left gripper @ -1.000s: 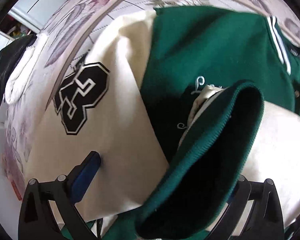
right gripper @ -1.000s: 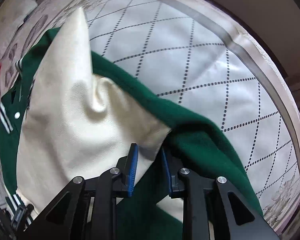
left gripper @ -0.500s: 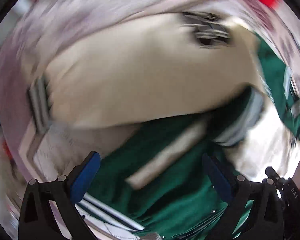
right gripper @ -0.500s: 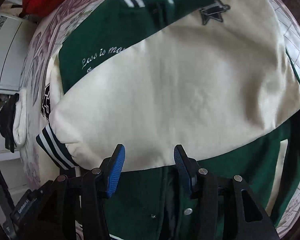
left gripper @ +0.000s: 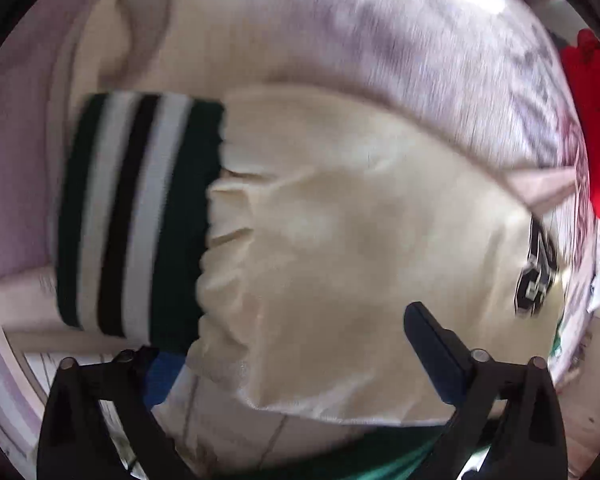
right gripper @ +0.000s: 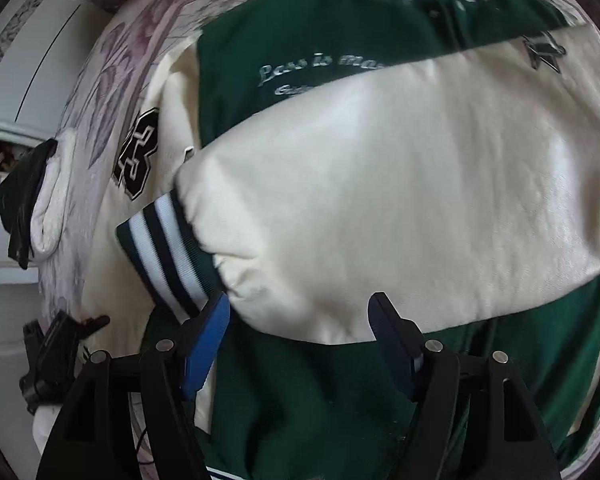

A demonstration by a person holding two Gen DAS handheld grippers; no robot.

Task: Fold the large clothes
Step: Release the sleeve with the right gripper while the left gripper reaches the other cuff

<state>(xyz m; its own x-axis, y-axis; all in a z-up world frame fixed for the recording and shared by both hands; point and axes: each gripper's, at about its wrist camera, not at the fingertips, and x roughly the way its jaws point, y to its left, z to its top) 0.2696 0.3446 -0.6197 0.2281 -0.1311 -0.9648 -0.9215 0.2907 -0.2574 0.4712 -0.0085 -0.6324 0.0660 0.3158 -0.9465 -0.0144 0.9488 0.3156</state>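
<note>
You are opening the right gripper (right gripper: 300,328), empty, over the sleeve (right gripper: 380,200) now lying across the jacket (right gripper: 320,400); left gripper (left gripper: 284,356) closing around the other sleeve (left gripper: 340,260), not yet pinching.

The jacket (right gripper: 340,380) lies spread on the bed (right gripper: 112,80), one sleeve (right gripper: 380,208) folded across its front, its cuff (right gripper: 168,248) apparently toward the bed's edge.

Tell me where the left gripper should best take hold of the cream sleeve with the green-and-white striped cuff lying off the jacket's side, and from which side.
Probably at the striped cuff, or just behind it where the cream sleeve gathers. The ribbed band is thick and firm, and the sleeve lies flat on the bedspread. Come from above, one finger at each long edge. The left gripper, its jaws closing, holds nothing.
</note>
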